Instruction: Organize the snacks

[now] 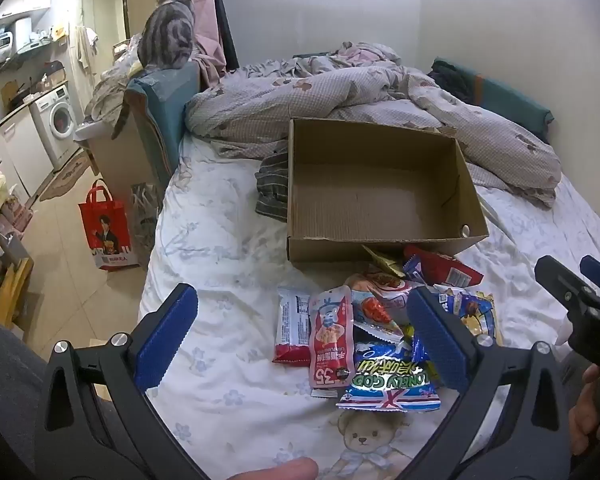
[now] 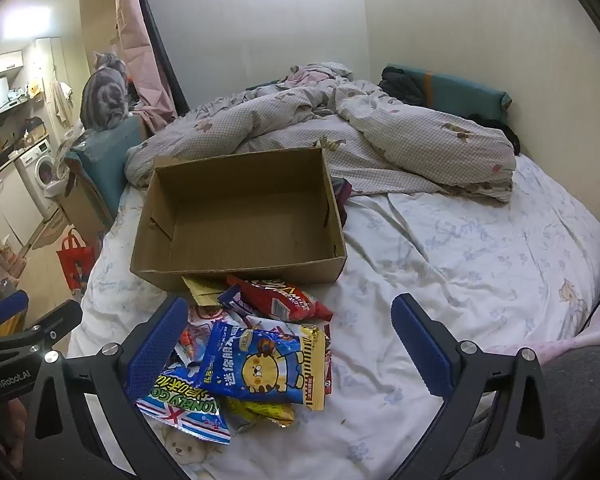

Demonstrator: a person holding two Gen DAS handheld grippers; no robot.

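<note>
We look down on a bed with a white floral sheet, its rumpled checked duvet bunched toward the wall. On the sheet stands an open brown cardboard box, upright and with nothing inside it. Touching its near wall lies a loose heap of snack packets, overlapping one another: a blue packet with a yellow cartoon bear on top, a red packet nearest the box, a pink tube-shaped sachet at the heap's left edge. A grey tabby cat sits on the teal headboard beyond. Our left gripper hangs above the heap, fingers spread wide and holding nothing; our right gripper likewise, fingers fully apart and empty.
</note>
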